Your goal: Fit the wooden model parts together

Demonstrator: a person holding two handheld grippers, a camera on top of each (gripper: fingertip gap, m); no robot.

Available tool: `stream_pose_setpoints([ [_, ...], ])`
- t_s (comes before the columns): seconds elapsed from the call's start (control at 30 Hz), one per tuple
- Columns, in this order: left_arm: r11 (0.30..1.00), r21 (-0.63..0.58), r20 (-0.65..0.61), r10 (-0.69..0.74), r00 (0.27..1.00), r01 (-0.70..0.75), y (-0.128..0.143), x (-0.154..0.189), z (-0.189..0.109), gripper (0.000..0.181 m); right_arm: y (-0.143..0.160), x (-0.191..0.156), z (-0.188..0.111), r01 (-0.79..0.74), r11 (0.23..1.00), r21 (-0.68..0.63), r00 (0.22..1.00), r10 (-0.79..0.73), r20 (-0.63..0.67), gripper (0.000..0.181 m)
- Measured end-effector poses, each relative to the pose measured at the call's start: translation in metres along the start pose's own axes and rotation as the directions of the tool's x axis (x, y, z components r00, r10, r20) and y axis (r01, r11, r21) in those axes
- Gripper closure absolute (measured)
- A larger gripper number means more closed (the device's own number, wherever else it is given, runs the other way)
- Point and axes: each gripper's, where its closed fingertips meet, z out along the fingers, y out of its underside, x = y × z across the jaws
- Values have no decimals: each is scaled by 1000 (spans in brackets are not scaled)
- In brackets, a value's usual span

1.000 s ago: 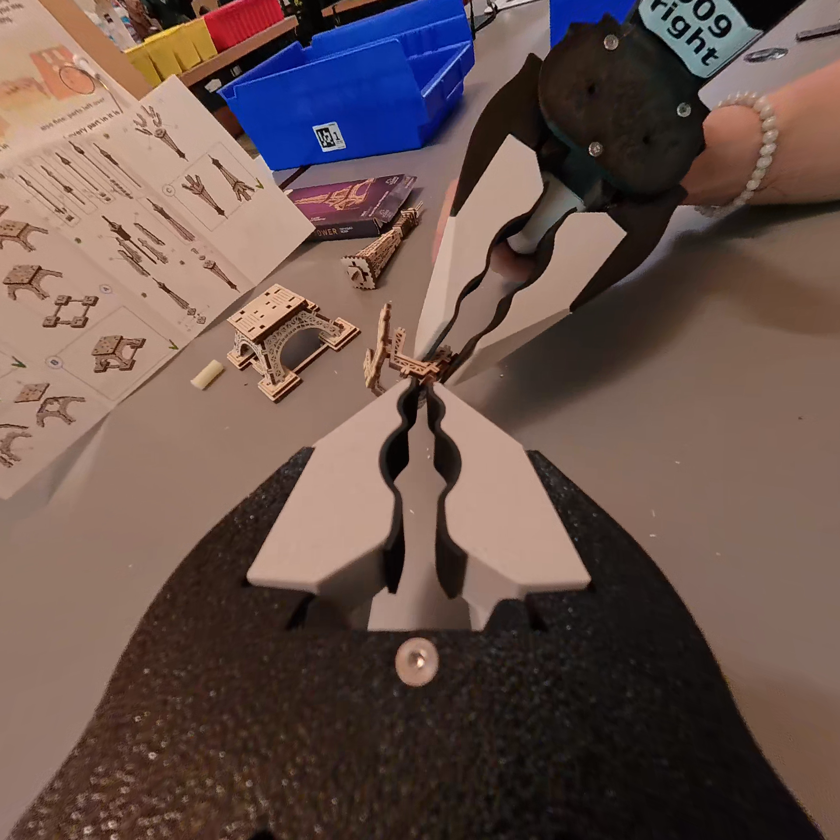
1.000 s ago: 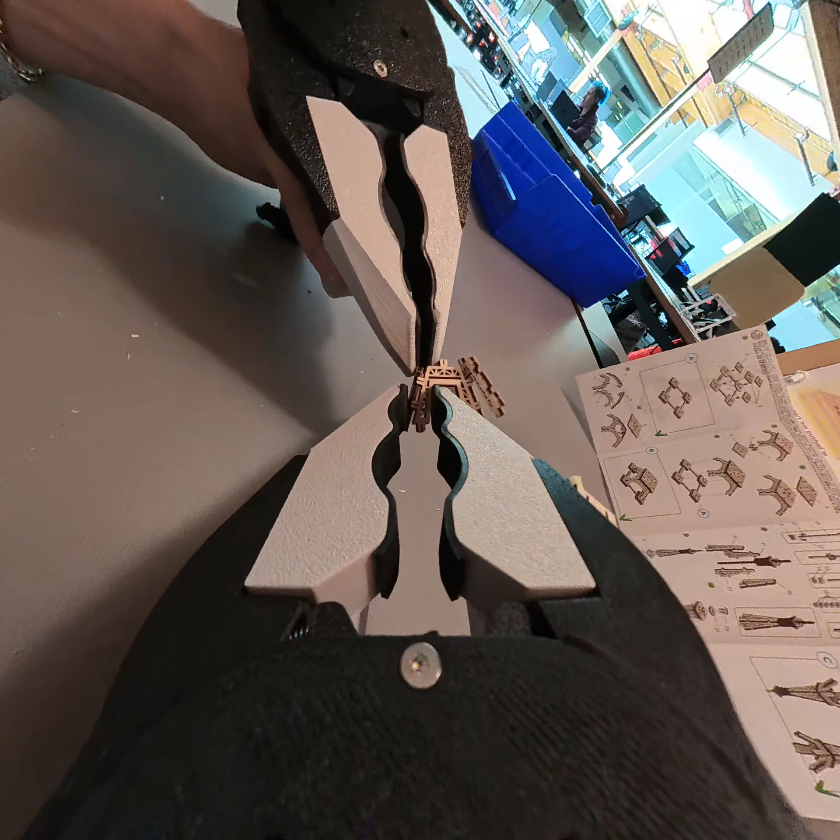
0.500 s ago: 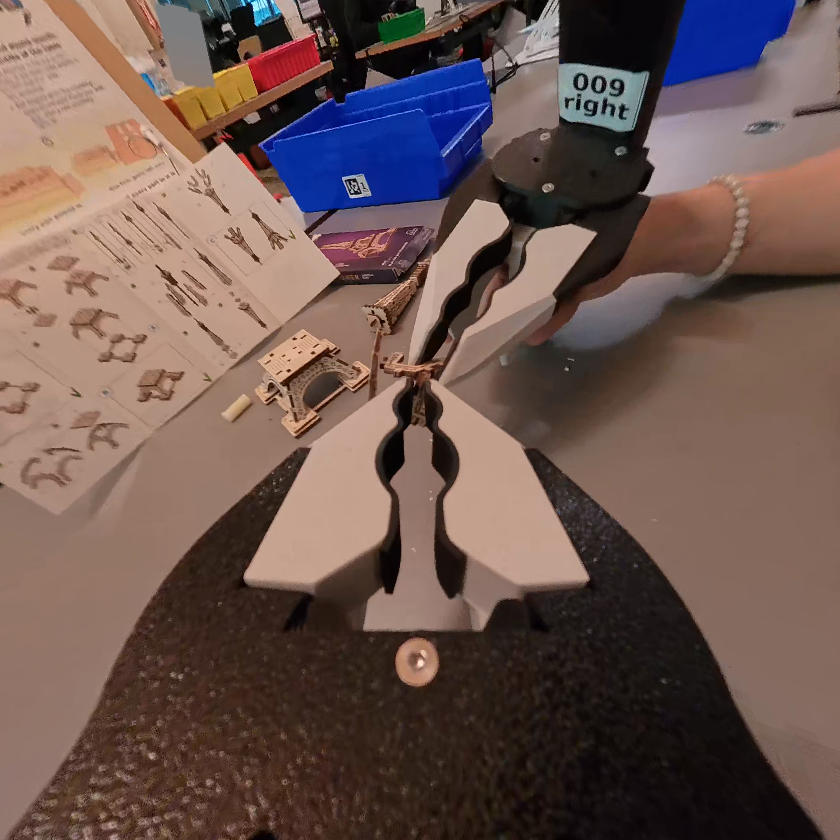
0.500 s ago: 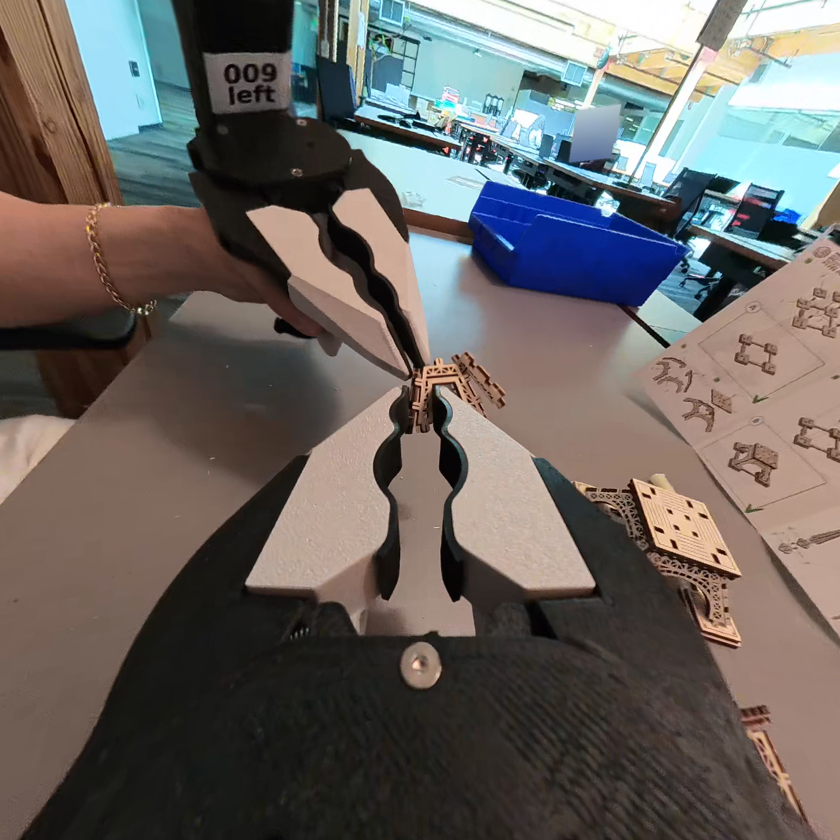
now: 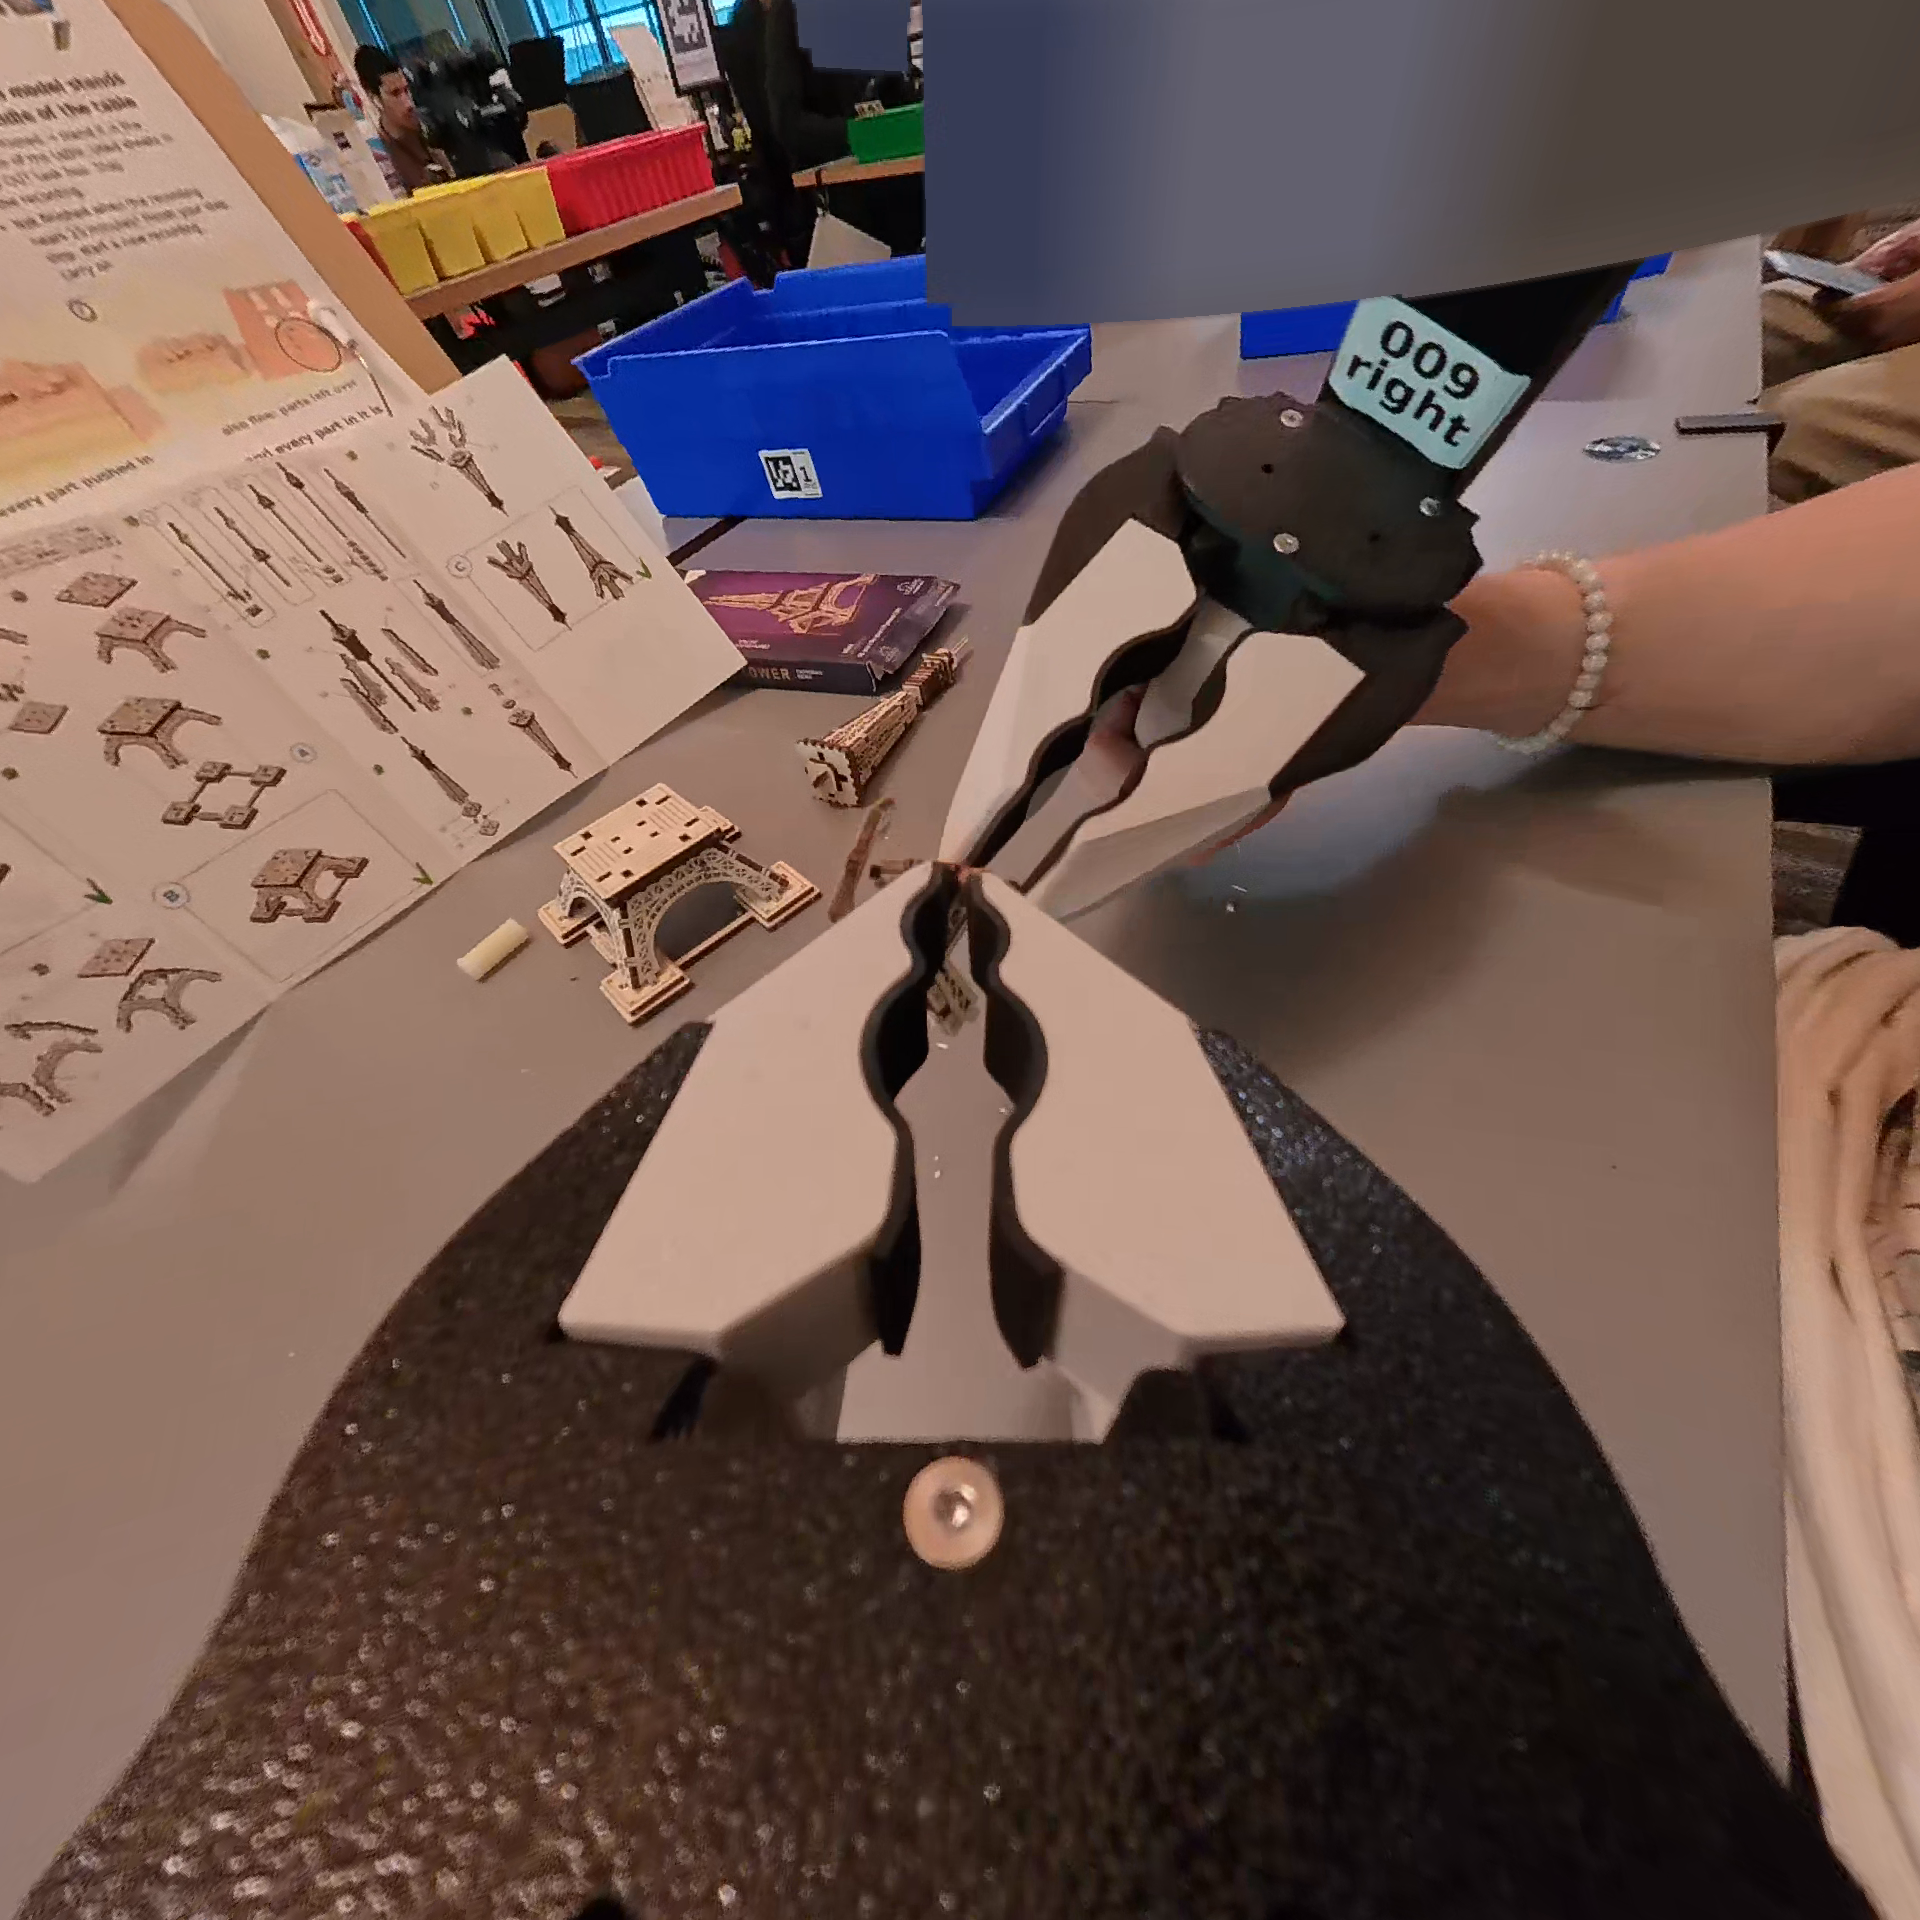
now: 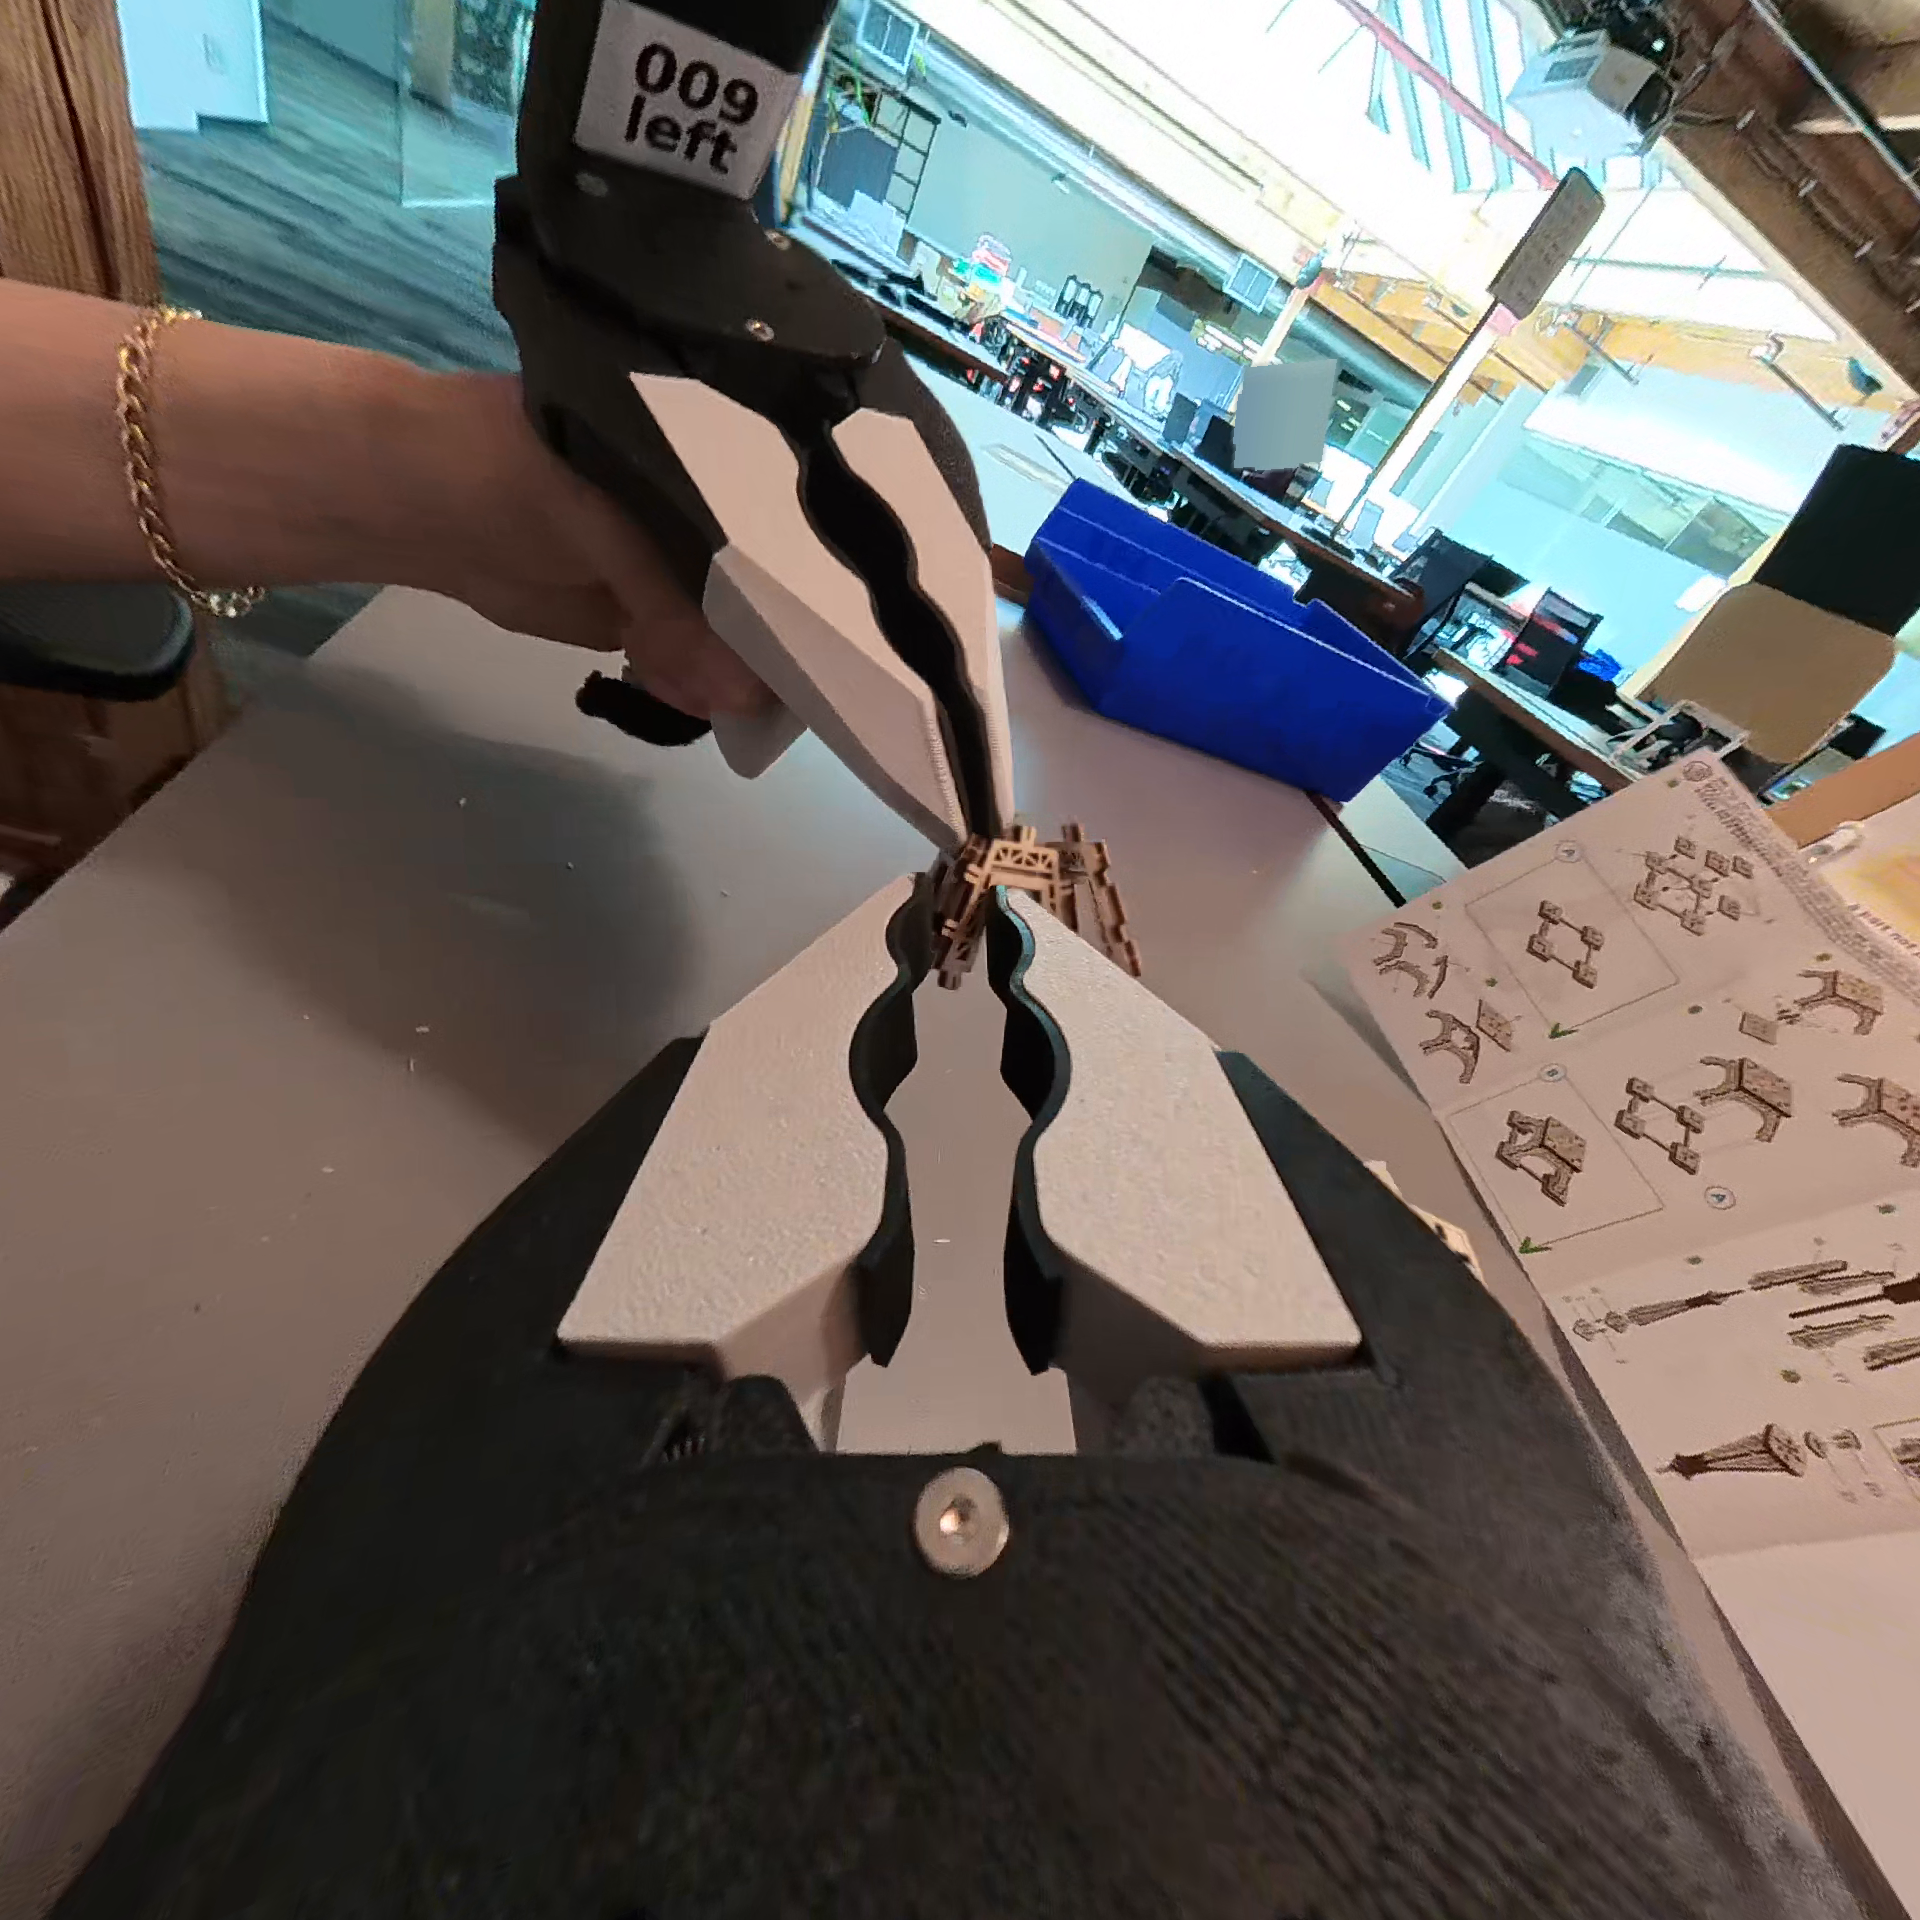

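Two grippers meet on one small laser-cut wooden lattice sub-assembly [image 6: 1023,883], which you hold raised above the grey table [image 5: 1403,1039], tip to tip. Your right gripper [image 6: 961,914] has its jaws nearly shut, with only a narrow gap at the tips, and that gap is filled by the lower edge of the lattice piece. Your left gripper [image 5: 951,883] is likewise closed down to a sliver and pinches the same piece from the opposite side; in the left wrist view only a scrap of wood shows between its pale grey fingers [image 5: 1122,1091].

Beyond the lattice piece in that view, a squat wooden arched base section with a flat square top [image 5: 665,883] stands on the table, apart from both grippers. Just to the left of the base lies a short cream cylinder [image 5: 494,948]. Behind the base, a tapered wooden tower spire [image 5: 883,727] lies on its side, its narrow end touching a dark purple flat box [image 5: 821,629]. Left of the base spreads a white printed instruction sheet with assembly diagrams [image 5: 260,727]. Farther back than the purple box sits an open blue plastic bin [image 5: 831,405]. Your right wrist wears a pearl bead bracelet [image 5: 1579,655], your left a gold chain bracelet [image 6: 156,468].
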Motion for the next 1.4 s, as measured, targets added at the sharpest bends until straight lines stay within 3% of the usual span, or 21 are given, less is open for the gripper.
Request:
stream_pose_setpoints([
  [0.13, 999, 18, -3, -36, 999, 36, -1, 0, 1, 180, -1, 2, -1, -22, 1000, -1, 1000, 22, 1, 174],
  [0.27, 989, 113, -23, -94, 995, 96, -12, -4, -4, 181, -12, 12, -1, -96, 993, 68, 994, 99, -52, 170],
  [0.5, 971, 232, -17, 68, 998, -62, -19, -1, -16, 181, -31, 9, -13, -420, 885, 201, 905, 392, 164, 163],
  [0.6, 952, 283, -7, 127, 992, -120, -24, 1, -22, 181, -30, 6, -16, -479, 859, 180, 870, 439, 224, 163],
  [0.7, 937, 322, -26, 150, 988, -133, -30, 6, -26, 181, -32, 2, -16, -502, 845, 186, 854, 451, 259, 172],
  [1.07, 924, 349, -52, 189, 981, -159, -33, 15, -29, 181, -44, -4, -22, -504, 833, 228, 849, 428, 311, 172],
  [1.4, 918, 363, -39, 186, 982, -160, -34, 13, -30, 181, -45, -3, -19, -452, 857, 246, 882, 390, 264, 173],
])
